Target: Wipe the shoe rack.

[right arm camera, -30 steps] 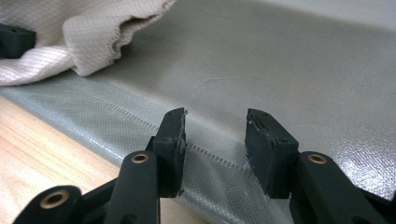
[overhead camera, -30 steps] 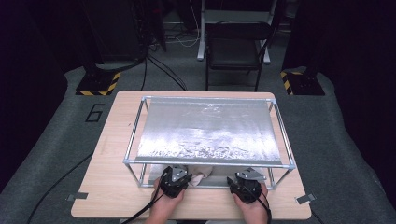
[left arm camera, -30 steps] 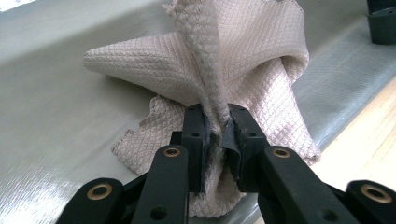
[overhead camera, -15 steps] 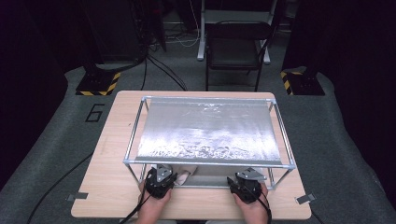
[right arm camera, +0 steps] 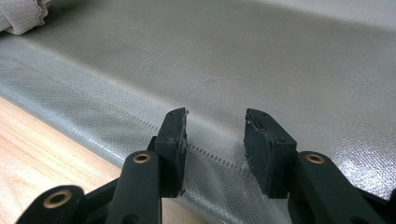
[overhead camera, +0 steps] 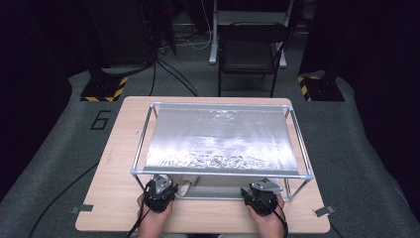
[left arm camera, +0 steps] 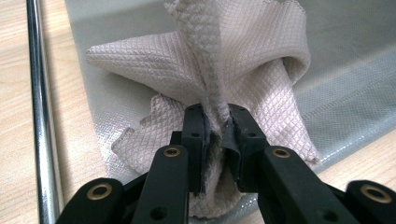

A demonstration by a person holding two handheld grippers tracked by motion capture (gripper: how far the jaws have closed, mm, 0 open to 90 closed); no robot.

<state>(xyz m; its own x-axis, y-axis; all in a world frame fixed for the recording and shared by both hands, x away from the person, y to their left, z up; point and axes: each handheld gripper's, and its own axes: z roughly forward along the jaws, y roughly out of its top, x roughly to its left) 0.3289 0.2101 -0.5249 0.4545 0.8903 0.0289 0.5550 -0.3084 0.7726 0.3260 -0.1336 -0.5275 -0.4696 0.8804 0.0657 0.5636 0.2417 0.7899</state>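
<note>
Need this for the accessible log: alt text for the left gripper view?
The left gripper is shut on a bunched fold of a beige waffle-weave cloth, which lies on a grey mat beside a metal rod.

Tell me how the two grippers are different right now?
The left gripper has its fingers pinched shut on a cream cloth; the right gripper has its fingers spread apart, holding nothing. The left one points at the bunched cloth, the right one at the bare grey sheet. Both are black and sit at the table's near edge.
</note>
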